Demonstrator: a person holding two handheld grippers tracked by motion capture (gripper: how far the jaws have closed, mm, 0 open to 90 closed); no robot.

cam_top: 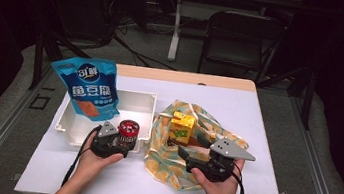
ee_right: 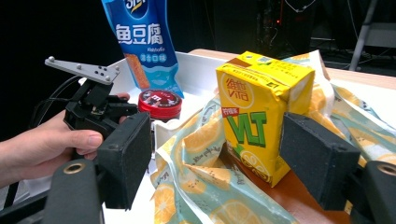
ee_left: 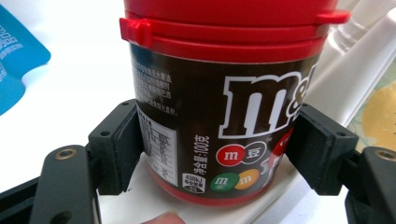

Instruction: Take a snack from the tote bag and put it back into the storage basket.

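so far: left gripper [cam_top: 121, 143] clamped on candy jar [ee_left: 224, 107] at white tray [cam_top: 136, 103] edge; right gripper [ee_right: 219, 154] released, straddling juice carton [ee_right: 261, 112] on patterned bag [cam_top: 163, 164]; carton not yet grasped.

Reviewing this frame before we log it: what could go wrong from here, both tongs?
1. The left tongs hold the M&M's jar low on its body, at the white tray's front edge; lifted, it may tilt or catch the rim.
2. The right tongs are open around the VLT lemon tea carton, which stands on the crumpled lemon-print bag; closing could topple it or pinch fabric.
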